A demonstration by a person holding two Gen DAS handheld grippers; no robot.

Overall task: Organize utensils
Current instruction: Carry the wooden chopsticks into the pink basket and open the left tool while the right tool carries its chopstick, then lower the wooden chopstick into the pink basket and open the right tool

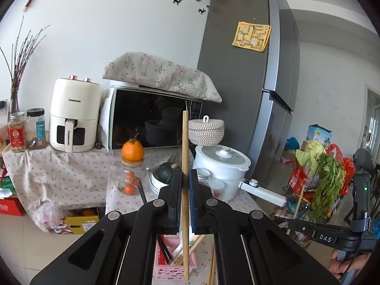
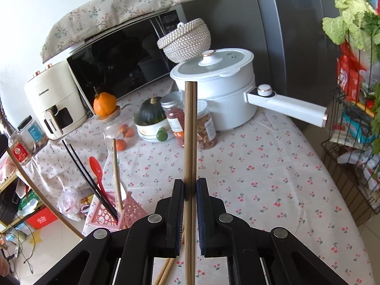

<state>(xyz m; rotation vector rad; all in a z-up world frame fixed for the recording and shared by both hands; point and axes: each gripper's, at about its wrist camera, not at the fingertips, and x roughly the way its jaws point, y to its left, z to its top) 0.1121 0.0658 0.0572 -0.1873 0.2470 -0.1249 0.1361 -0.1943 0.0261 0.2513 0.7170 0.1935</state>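
Left gripper (image 1: pixel 185 185): jaws narrow, clamped on one wooden chopstick (image 1: pixel 185 147), held upright, stick running through the pads and sticking out above and below. Lower end hangs over the pink basket (image 1: pixel 166 267).

Right gripper (image 2: pixel 190 186): jaws narrow, clamped on a pair of wooden chopsticks (image 2: pixel 190 128), side by side, touching, upright in the wrist view, tips above the pads, tails below.

Pink basket in the right wrist view (image 2: pixel 129 210): sits at the table's near-left corner, close to the edge. In it: black chopsticks (image 2: pixel 83 173), a red spoon (image 2: pixel 97 168), one wooden stick (image 2: pixel 116 173), all leaning. Something white in there too, can't tell what.

More wooden chopsticks (image 2: pixel 166 270) lie loose on the tablecloth (image 2: pixel 261 166) right of the basket, under the right gripper.

Beyond the basket: glass jar with oranges (image 2: pixel 123 133), bowl with a green squash (image 2: pixel 152 123), two snack jars (image 2: pixel 190 123), white pot (image 2: pixel 223 87) with its handle sticking out right. All at the far half of the table.

Open room: cloth right of the basket and in front of the pot is bare out to the right edge. Wire rack (image 2: pixel 351 147) stands off that edge, apart from the table. Left of the basket the table drops straight to floor.
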